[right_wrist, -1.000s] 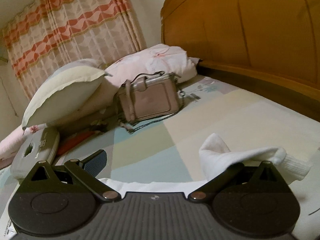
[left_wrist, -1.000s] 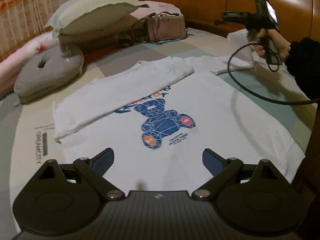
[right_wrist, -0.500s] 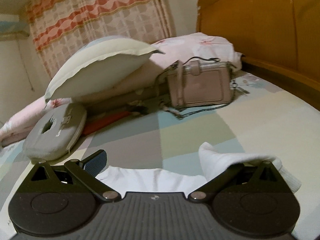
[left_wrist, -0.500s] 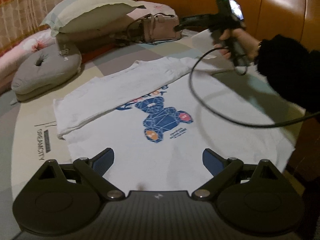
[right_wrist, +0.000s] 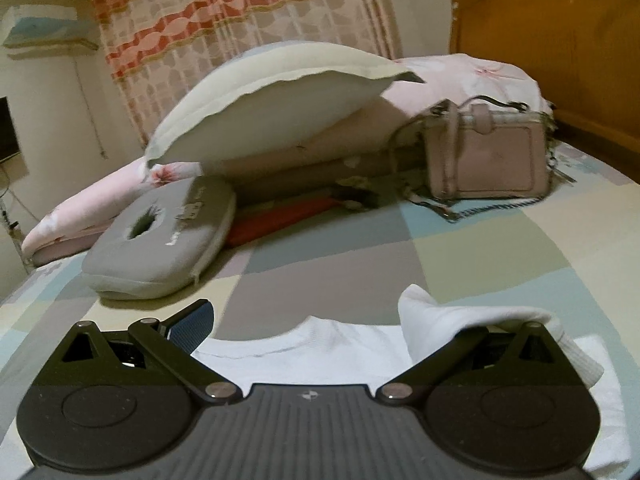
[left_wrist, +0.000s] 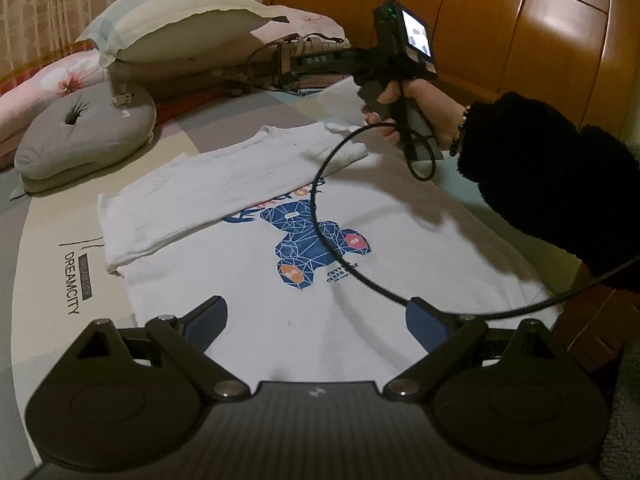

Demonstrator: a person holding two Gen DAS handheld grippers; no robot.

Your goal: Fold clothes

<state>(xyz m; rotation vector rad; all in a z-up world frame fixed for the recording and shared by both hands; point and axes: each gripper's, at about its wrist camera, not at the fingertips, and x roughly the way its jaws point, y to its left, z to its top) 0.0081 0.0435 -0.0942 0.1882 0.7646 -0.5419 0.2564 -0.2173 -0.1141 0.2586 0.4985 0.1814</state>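
A white T-shirt (left_wrist: 248, 284) with a blue bear print (left_wrist: 316, 248) lies flat on the bed. Its left side (left_wrist: 200, 196) is folded in over the chest. My left gripper (left_wrist: 316, 322) hovers open above the hem, holding nothing. A hand (left_wrist: 424, 108) in a black sleeve holds the right gripper over the shirt's collar end. In the right wrist view my right gripper (right_wrist: 306, 324) stands wide open. The shirt's white right sleeve (right_wrist: 448, 320) is draped over its right finger, hiding that fingertip. The collar (right_wrist: 320, 328) lies just under the jaws.
A large pillow (left_wrist: 180, 28), a grey round cushion (left_wrist: 84, 128) and a pink handbag (right_wrist: 488, 156) sit at the bed's far end. The wooden headboard (left_wrist: 520, 40) runs along the right. A black cable (left_wrist: 332, 240) loops over the shirt. Bare checked sheet (right_wrist: 328, 272) lies past the collar.
The right gripper has swung left from the bed's right edge to above the collar, carrying the sleeve draped on its finger. The left gripper stays open over the hem.
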